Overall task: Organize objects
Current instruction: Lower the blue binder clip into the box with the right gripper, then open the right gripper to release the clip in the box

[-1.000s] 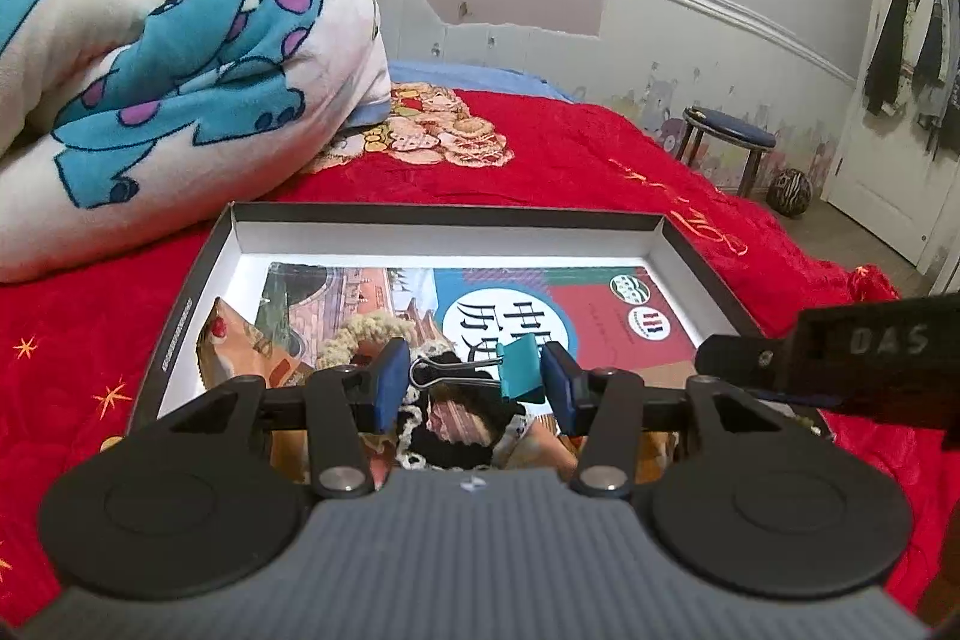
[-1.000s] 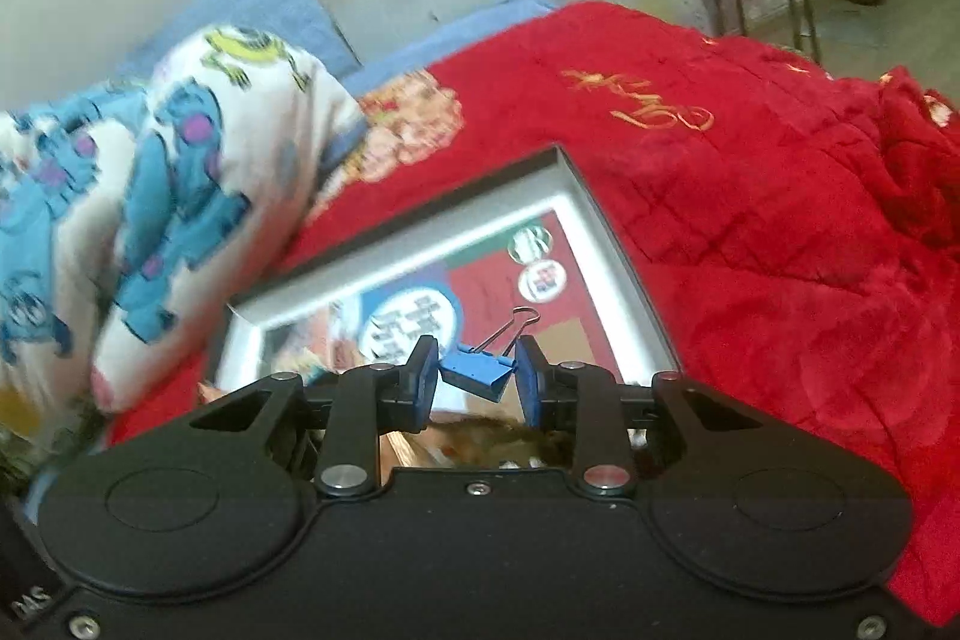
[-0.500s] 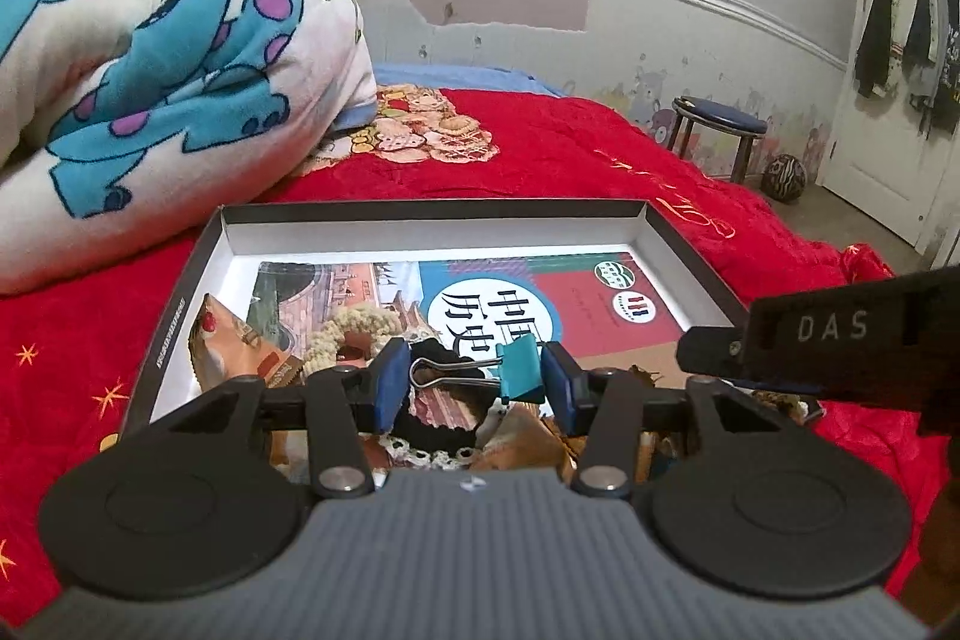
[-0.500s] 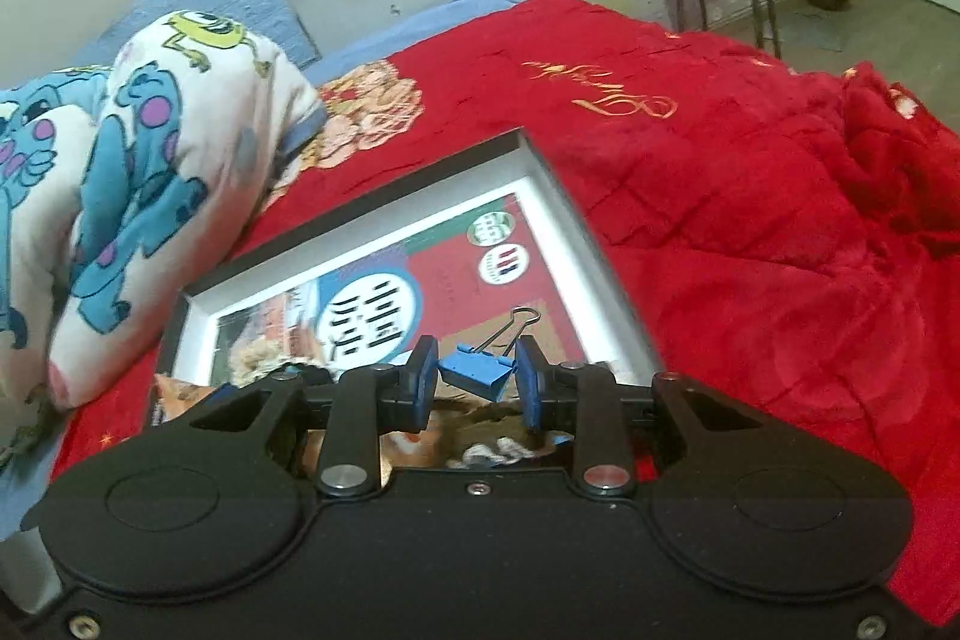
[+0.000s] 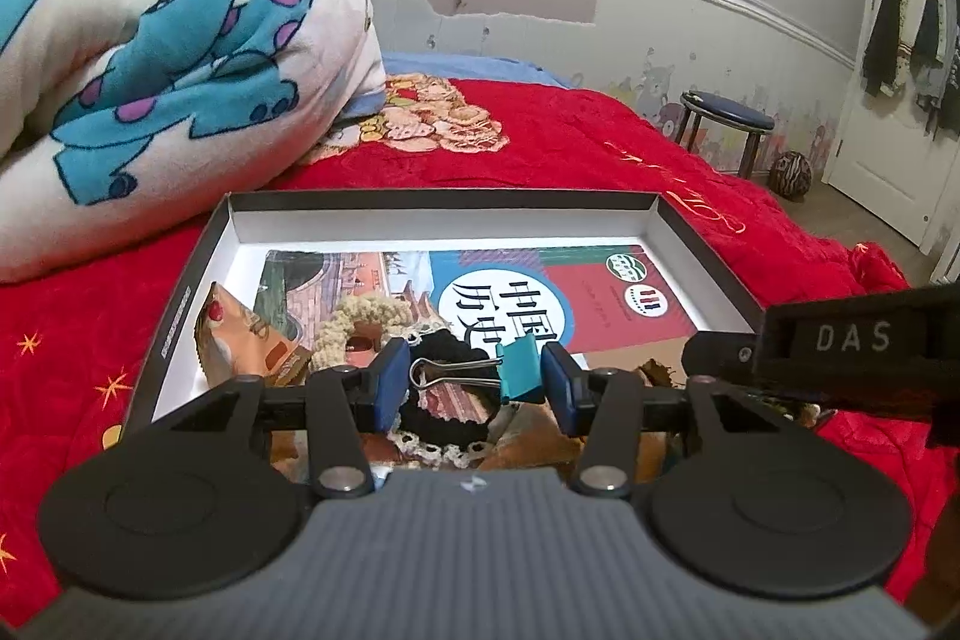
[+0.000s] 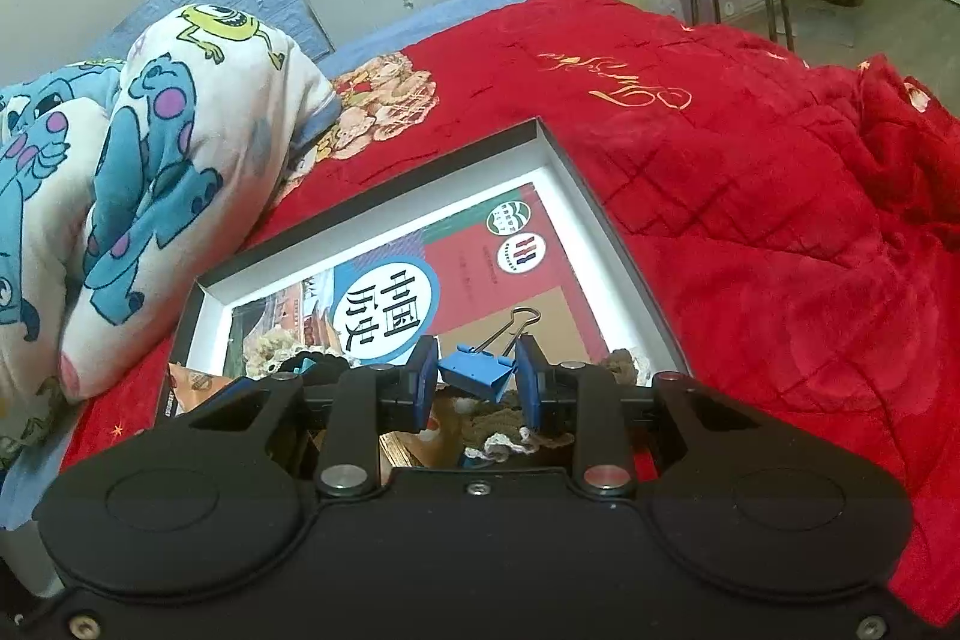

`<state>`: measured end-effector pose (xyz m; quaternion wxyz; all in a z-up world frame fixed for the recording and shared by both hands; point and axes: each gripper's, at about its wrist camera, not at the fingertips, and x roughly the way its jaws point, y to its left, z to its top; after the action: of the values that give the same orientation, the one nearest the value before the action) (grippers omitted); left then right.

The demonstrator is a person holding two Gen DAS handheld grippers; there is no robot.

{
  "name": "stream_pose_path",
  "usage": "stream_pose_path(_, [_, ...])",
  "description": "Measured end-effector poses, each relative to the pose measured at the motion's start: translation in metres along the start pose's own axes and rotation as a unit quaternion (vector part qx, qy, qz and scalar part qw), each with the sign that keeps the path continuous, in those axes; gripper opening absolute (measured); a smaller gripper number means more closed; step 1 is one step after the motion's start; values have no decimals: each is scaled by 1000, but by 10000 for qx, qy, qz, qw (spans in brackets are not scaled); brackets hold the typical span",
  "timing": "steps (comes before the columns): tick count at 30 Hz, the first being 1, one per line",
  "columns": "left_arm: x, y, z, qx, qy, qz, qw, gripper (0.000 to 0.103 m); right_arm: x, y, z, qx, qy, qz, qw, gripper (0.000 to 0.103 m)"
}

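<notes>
Your left hand-held gripper [image 5: 474, 388] is pinching a teal binder clip [image 5: 523, 369] sideways, your right hand-held gripper [image 6: 474, 383] is clamped on a blue binder clip [image 6: 477, 379], both hanging over the box [image 5: 444, 201] on the bed [image 5: 564, 142]

Box's [image 5: 441, 202] near edge behind gripper.

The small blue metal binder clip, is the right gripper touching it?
Touching. In the right wrist view, the right gripper pinches the small blue metal binder clip, a pad against each side.
</notes>
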<state>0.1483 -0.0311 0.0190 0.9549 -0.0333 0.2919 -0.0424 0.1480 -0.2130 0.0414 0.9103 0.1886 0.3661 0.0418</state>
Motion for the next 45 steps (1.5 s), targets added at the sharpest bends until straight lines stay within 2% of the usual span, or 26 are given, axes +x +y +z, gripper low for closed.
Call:
stream_pose_path(23, [1,2,0,-5,20,54,10000,54,4,-1,-3,82,120,10,9999,27])
stream_pose_path(31, [5,7,-1,-126,10,135,9998,65,5,0,-3,41,133,73,9999,27])
stream_pose_path(37, [7,10,-1,-161,20,236,9996,85,5,3,-4,27,114,259,9996,31])
stream_pose_path(39, [7,12,-1,-180,9,258,9995,90,3,3,-4,62,53,321,9995,44])
stream_pose_path(43, [6,15,1,-307,38,232,9993,94,-5,2,-2,184,-102,541,9983,55])
stream_pose_path(45, [5,15,1,-338,28,248,9991,97,-9,1,-1,247,-174,623,9976,67])
